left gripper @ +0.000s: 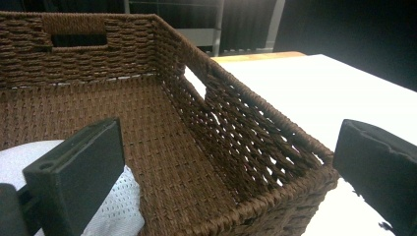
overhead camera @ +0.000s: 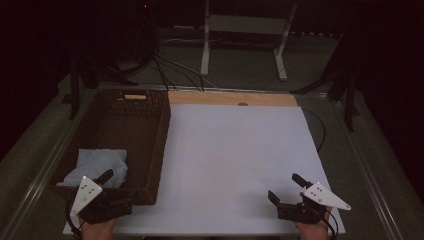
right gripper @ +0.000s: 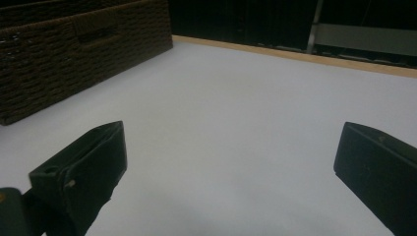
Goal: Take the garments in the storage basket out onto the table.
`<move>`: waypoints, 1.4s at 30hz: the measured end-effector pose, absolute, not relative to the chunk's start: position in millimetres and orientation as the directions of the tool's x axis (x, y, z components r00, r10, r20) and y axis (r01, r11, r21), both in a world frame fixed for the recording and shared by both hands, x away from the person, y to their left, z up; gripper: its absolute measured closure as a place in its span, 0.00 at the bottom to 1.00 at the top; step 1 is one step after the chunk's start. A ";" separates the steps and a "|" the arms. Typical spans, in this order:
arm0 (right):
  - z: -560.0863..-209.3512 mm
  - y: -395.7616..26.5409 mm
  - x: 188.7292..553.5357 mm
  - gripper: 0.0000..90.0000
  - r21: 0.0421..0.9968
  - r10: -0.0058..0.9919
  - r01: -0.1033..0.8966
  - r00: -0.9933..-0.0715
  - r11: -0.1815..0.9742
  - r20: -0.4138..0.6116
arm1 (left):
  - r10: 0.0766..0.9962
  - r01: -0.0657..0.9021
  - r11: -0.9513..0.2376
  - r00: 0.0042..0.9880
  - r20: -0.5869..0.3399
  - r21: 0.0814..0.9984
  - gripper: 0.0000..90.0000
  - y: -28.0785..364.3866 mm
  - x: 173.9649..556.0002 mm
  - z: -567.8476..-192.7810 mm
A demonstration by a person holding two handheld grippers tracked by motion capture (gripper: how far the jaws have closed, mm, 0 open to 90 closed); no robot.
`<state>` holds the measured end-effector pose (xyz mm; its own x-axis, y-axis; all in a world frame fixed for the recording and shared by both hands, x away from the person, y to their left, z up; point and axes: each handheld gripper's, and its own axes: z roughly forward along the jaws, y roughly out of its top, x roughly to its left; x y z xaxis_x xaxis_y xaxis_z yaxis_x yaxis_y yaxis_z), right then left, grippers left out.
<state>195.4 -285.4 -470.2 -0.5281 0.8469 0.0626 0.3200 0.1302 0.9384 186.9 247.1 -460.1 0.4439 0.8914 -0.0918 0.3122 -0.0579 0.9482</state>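
Fingers, left gripper (overhead camera: 119, 187): stood wide, empty, straddling the basket's near corner
Fingers, right gripper (overhead camera: 285, 191): wide, empty, over bare white worktop (overhead camera: 235, 160)
Cloth (overhead camera: 97, 167): pale, crumpled in the wicker basket (overhead camera: 150, 130), at 12 o'clock of the left gripper
Risk: a finger could likely snag the basket rim and drag the basket

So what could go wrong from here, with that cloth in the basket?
The left gripper, jaws open, hovers at the near corner of the woven basket; a jaw could catch the rim or open weave. The white cloth is mesh and soft, so it may snag or slip. The right gripper sits far off, little help.
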 end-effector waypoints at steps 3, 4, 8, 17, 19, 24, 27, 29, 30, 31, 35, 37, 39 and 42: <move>-470.7 -286.4 197.6 0.00 0.938 0.849 0.319 -0.525 0.135 0.057 | 0.891 0.309 -0.059 0.446 -0.090 0.949 0.00 247.0 186.5 -460.5; -470.7 -286.2 197.8 0.00 0.938 0.848 0.319 -0.527 0.136 0.056 | 0.890 0.307 -0.062 0.447 -0.086 0.950 0.00 246.7 186.5 -460.9; -470.3 -283.9 198.1 0.00 0.942 0.840 0.302 -0.541 0.147 0.042 | 0.887 0.304 -0.056 0.452 -0.093 0.951 0.00 246.3 186.4 -461.3; -472.9 -280.1 206.8 0.00 0.934 0.830 0.307 -0.557 0.185 0.019 | 0.886 0.278 -0.063 0.458 -0.074 0.958 0.00 244.6 183.1 -460.2; -472.6 -280.8 207.2 0.00 0.934 0.829 0.305 -0.559 0.186 0.017 | 0.886 0.268 -0.064 0.458 -0.069 0.961 0.01 244.8 181.8 -459.5; -472.6 -282.8 208.1 0.00 0.932 0.827 0.302 -0.563 0.202 0.003 | 0.889 0.289 -0.048 0.449 -0.091 0.956 0.01 244.3 179.6 -452.7; -472.5 -283.5 207.4 0.00 0.932 0.828 0.305 -0.561 0.194 0.011 | 0.882 0.284 -0.045 0.462 -0.096 0.958 0.01 244.5 177.7 -447.3; -472.4 -283.0 206.8 0.00 0.933 0.828 0.305 -0.561 0.192 0.013 | 0.879 0.287 -0.055 0.467 -0.090 0.956 0.01 244.5 177.0 -445.2; -472.7 -282.5 206.7 0.00 0.932 0.828 0.307 -0.561 0.191 0.015 | 0.878 0.291 -0.063 0.471 -0.086 0.955 0.01 244.7 176.8 -444.2; -473.1 -282.0 206.5 0.00 0.932 0.828 0.308 -0.560 0.191 0.015 | 0.876 0.295 -0.066 0.475 -0.086 0.953 0.01 244.9 176.5 -443.1; -473.5 -281.1 205.2 0.00 0.933 0.830 0.309 -0.558 0.187 0.018 | 0.874 0.310 -0.084 0.480 -0.080 0.947 0.01 247.1 176.5 -438.1; -473.5 -281.4 205.0 0.00 0.933 0.832 0.308 -0.554 0.185 0.018 | 0.875 0.314 -0.091 0.477 -0.075 0.945 0.01 248.1 176.6 -435.5; -474.0 -282.2 205.5 0.00 0.932 0.836 0.314 -0.549 0.181 0.022 | 0.875 0.323 -0.097 0.479 -0.074 0.941 0.01 249.1 177.5 -433.2; -474.5 -282.5 206.0 0.00 0.932 0.839 0.319 -0.543 0.173 0.030 | 0.873 0.343 -0.112 0.483 -0.073 0.933 0.01 249.4 179.8 -430.2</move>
<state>206.0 -282.5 -474.5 -0.5426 0.8394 0.0300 0.3191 0.1729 0.9318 179.8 249.4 -430.2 0.4826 0.8728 -0.0729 0.3429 -0.1117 0.9327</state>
